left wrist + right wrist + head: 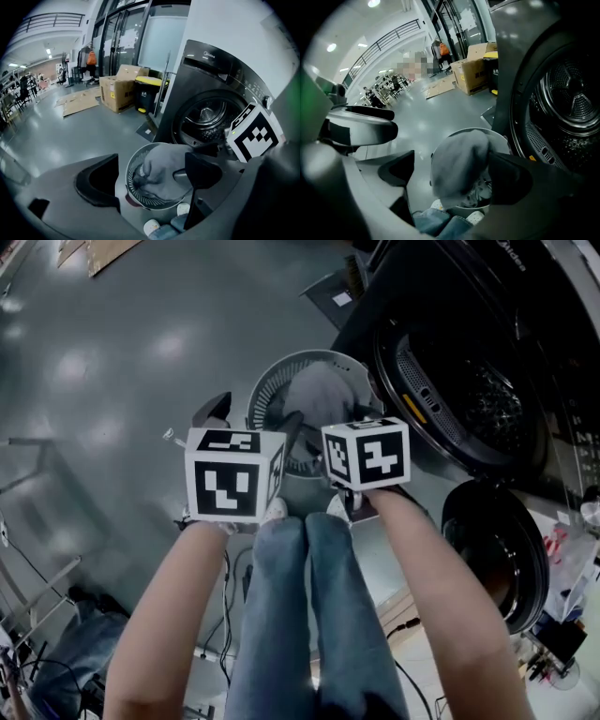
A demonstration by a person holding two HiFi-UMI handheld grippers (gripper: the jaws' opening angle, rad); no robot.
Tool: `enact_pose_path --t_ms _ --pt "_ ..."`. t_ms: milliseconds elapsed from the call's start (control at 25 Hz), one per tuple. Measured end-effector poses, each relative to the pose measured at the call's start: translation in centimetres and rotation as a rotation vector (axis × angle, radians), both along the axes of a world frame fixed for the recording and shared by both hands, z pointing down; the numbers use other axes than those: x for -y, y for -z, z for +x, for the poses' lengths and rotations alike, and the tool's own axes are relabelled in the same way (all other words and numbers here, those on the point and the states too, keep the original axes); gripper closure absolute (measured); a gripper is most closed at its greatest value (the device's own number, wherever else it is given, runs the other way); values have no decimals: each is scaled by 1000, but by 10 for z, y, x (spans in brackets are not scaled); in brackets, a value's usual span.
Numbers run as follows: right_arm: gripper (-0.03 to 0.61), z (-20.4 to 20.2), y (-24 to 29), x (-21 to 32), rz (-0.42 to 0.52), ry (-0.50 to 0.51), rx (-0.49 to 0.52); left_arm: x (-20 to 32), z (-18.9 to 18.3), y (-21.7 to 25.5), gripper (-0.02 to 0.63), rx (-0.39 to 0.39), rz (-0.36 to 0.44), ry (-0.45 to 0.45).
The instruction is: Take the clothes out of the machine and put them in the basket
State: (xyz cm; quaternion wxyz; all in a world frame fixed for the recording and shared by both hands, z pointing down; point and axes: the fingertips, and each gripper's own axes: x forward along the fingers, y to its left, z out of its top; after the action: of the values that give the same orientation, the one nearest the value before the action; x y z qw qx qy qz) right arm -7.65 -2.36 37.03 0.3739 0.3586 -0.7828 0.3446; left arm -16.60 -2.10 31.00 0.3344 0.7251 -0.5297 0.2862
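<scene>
A round slatted basket (267, 390) stands on the floor in front of the open front-loading machine (469, 399). A grey garment (319, 390) lies heaped in the basket. My left gripper (253, 423) hovers over the basket's near left side, jaws wide apart and empty (152, 180). My right gripper (328, 432) hangs over the basket's near right side, open. In the right gripper view the grey garment (459, 164) sits blurred between the spread jaws, above the basket rim (501, 137), with no pad pressing on it. The drum (572, 103) looks dark; I cannot tell what is inside.
The machine's round door (497, 549) hangs open at the right, close to my right arm. My legs in jeans (309, 615) and white shoes stand just before the basket. Cardboard boxes (119, 86) and a yellow-lidded bin (150, 93) stand farther back. Cables (28, 662) lie at lower left.
</scene>
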Motion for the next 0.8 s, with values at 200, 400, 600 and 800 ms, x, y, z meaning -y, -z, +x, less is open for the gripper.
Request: enact_pose_path --t_ms 200,400,600,800 --pt "100 12 -19 0 -27 -18 -18 -8 4 -18 187 -3 -35 -4" --pt "100 24 -14 -7 -46 -40 -32 -12 3 -12 187 4 -37 -3" --pt "100 34 25 -12 -20 -69 -34 -23 3 15 187 29 -19 -13" --pt "100 40 84 -21 -1 -92 -30 -28 2 62 187 41 7 -23"
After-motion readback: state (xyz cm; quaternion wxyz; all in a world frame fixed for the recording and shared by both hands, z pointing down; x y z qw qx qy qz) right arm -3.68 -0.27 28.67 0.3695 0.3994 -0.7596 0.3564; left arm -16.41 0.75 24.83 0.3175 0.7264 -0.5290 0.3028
